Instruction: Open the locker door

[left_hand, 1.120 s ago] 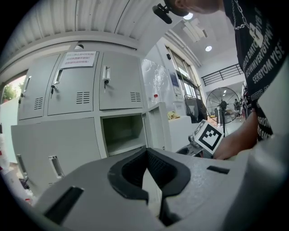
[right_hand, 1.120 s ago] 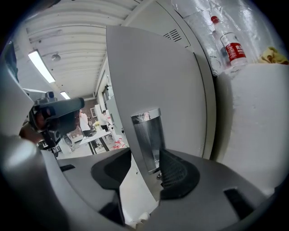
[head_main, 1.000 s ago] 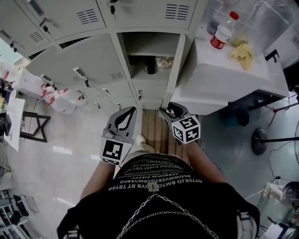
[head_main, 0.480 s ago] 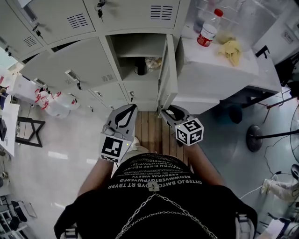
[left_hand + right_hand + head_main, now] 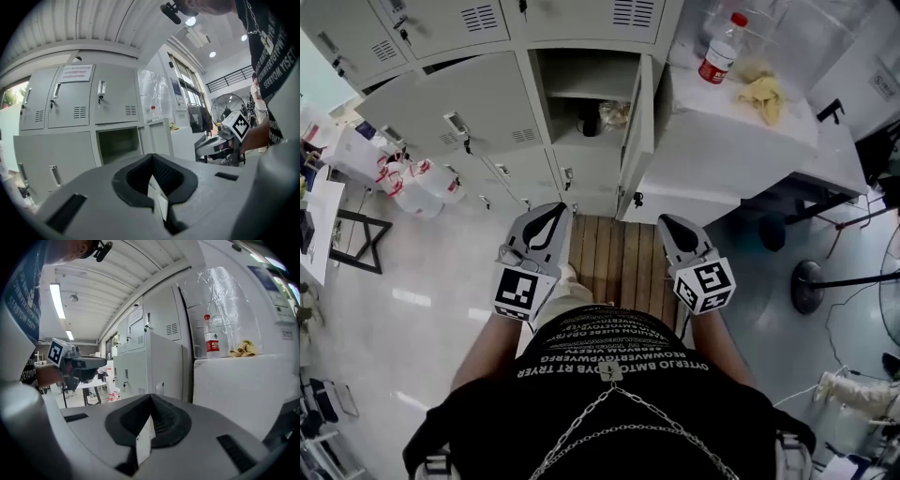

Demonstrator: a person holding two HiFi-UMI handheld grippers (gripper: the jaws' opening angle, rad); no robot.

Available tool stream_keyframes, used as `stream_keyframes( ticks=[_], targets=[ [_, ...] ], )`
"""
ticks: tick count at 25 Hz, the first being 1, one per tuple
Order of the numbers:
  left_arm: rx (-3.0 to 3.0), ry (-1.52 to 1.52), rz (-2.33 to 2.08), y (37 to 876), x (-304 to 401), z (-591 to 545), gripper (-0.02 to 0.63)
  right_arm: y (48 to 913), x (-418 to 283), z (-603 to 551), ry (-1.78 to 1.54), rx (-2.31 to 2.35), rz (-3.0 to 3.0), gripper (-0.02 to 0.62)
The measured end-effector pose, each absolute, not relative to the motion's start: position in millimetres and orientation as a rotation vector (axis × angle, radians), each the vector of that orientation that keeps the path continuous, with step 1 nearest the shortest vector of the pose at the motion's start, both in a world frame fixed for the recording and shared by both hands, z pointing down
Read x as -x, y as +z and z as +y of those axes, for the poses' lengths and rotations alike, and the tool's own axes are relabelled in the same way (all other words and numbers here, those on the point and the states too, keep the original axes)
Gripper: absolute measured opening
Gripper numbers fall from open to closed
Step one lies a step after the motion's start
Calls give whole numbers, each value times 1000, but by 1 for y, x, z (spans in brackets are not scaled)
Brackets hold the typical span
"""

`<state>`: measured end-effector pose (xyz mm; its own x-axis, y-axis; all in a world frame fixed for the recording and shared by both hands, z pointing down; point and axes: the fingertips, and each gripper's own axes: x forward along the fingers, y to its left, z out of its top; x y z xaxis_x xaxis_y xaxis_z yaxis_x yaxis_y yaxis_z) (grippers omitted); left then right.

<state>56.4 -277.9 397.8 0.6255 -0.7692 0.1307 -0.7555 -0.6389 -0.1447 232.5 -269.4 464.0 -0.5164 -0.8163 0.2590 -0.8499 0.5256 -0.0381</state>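
Where the locker door stands: swung wide open to the right of its compartment, edge-on in the head view, clear of both grippers.
Compartment contents: one shelf; below it a dark object and a crinkled packet, both too small to name.
Left gripper: jaws pressed together, nothing between them; pointed toward the lockers.
Right gripper: jaws have just been closing and meet, nothing between them; near the foot of the open door, not touching it.
Wooden slat platform: on the floor, between the two grippers.
Counter: white, just right of the open door.
Water bottle: red cap, upright on the counter.
Yellow cloth: crumpled, beside the bottle.
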Motion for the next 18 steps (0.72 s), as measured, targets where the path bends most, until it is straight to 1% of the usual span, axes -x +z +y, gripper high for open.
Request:
stream_keyframes(
  ticks=[6, 11, 18],
  targets=[
    [2724, -342, 1328, 396, -49, -249, 3, 438, -233, -266, 158, -1417, -2599, -3],
    [2702, -417, 1329, 402, -42, -243, 3, 418, -224, -270, 158, -1418, -2674, -3],
    [2715, -441, 1350, 418, -37, -245, 3, 428, -215, -278, 92, -1394, -2622, -3]
  ],
)
